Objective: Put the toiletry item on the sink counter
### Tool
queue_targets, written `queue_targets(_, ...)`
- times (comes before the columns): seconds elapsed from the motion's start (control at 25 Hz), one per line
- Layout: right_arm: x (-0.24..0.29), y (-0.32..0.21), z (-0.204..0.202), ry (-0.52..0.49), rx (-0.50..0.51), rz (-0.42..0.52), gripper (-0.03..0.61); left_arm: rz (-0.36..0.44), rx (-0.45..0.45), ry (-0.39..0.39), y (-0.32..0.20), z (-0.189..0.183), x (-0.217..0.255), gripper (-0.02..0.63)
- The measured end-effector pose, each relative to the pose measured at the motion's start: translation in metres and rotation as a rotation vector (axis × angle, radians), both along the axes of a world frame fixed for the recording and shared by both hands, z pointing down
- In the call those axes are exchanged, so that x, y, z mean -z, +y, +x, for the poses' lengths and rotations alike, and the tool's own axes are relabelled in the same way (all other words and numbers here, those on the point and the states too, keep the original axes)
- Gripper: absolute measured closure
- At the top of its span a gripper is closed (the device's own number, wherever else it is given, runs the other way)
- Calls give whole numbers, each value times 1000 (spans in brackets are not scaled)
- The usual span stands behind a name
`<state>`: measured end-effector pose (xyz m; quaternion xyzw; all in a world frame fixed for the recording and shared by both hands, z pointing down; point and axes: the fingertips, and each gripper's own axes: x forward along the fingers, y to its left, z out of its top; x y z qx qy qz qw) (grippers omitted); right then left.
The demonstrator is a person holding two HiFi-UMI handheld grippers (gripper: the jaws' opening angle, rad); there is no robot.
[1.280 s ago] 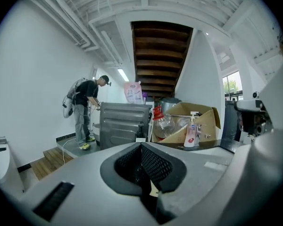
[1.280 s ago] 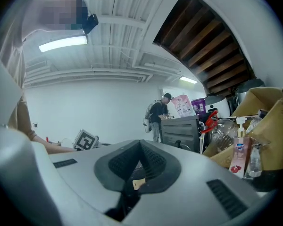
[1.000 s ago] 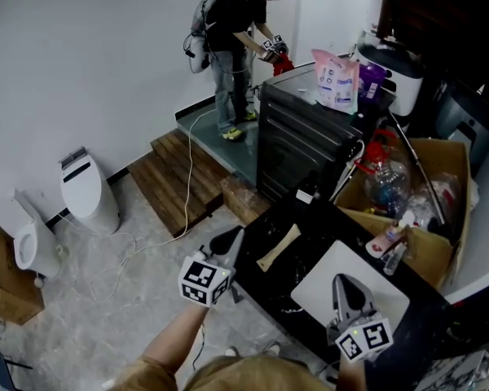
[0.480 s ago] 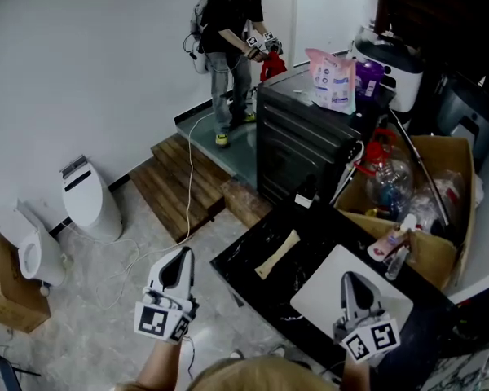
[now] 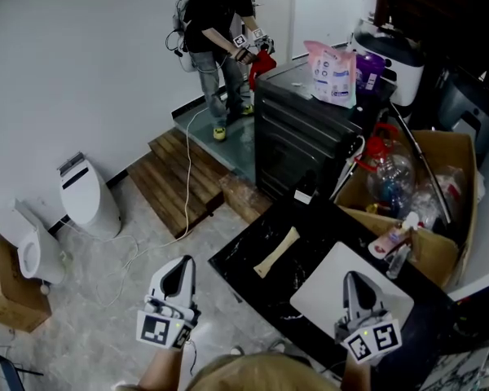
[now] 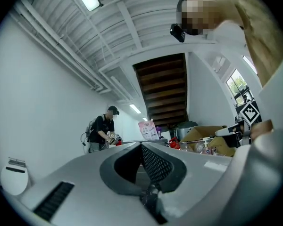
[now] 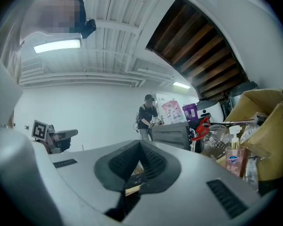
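A pump bottle of pink soap [image 5: 389, 241] lies with other toiletries at the near corner of the cardboard box [image 5: 448, 157]; the right gripper view shows the same bottle [image 7: 233, 157] standing at the right. A beige bone-shaped item [image 5: 277, 251] lies on the black sink counter [image 5: 248, 247]. My right gripper [image 5: 355, 283] hovers over the white basin [image 5: 322, 279], jaws together and empty [image 7: 140, 144]. Over the floor left of the counter is my left gripper [image 5: 179, 269], shut and empty [image 6: 142, 147].
Behind the counter stands a black cabinet [image 5: 297, 133] with a pink refill bag [image 5: 332, 73] on top. A person [image 5: 216, 31] works at its far end. A white toilet [image 5: 85, 194], wooden steps [image 5: 175, 177] and a floor cable [image 5: 187, 169] lie to the left.
My left gripper has swung away from the counter's edge, leftward and back toward me, over the floor. The right gripper has hardly moved. The person at the back has shifted left.
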<state>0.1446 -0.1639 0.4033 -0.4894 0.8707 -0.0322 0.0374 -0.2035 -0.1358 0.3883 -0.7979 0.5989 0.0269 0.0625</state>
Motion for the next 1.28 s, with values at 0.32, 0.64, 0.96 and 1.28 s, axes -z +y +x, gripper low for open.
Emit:
queue_targets(0.32,1,-2,-9,8,8,-2,575,9,2,13,1,-5,3,611)
queue_targets(0.64,2,2,-20,14,20,-7,575,2,9,11,9,-14,3,611)
queue_targets(0.96,6,8,-29,27,33,3,575,7,9,12,19,-16,4,611)
queue_targets(1.28,2,15,-29,23,31,0,575,18,7,25,23,-15,7,611)
